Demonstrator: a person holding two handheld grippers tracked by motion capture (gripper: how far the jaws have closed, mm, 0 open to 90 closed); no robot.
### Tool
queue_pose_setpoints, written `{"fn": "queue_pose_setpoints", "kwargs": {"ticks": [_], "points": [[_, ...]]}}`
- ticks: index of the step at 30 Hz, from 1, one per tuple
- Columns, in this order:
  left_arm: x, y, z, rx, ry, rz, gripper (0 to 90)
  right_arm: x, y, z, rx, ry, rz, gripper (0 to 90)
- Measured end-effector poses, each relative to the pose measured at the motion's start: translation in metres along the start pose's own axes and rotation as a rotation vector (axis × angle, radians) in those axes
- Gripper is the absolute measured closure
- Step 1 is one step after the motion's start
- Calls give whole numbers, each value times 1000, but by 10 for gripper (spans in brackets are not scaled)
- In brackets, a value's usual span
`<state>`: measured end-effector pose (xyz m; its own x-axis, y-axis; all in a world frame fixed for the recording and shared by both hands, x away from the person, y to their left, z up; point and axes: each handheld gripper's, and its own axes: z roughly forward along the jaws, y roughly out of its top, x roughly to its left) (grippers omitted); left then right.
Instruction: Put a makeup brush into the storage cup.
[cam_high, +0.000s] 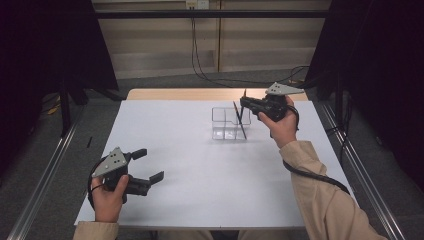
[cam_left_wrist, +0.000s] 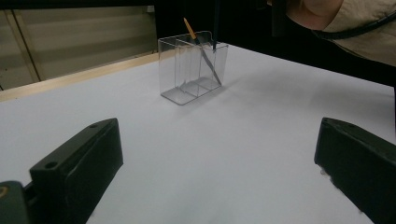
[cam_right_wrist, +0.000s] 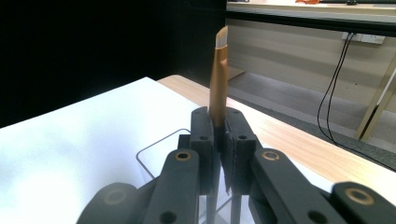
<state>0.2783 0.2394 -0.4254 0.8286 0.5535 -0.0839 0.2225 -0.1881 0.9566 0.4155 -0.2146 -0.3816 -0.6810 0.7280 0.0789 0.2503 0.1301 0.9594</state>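
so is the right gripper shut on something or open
Shut on a brush: in the right gripper view the right gripper clamps the brush above the clear holder.

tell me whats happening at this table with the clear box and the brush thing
A person works with a claw in each hand. The right claw is shut on a slim orange-handled brush, held upright over a clear divided holder on the white table. Another thin stick already leans inside the holder. The left claw rests open near the table's front edge, holding nothing.
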Motion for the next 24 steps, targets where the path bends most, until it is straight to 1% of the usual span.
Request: {"fn": "queue_pose_setpoints", "kwargs": {"ticks": [6,24], "points": [[1,0,0,1,2,1,9,-2,-3,1,5,1,12,842],[1,0,-1,-2,2,-2,10,-3,-9,6,14,-3,26,842]]}}
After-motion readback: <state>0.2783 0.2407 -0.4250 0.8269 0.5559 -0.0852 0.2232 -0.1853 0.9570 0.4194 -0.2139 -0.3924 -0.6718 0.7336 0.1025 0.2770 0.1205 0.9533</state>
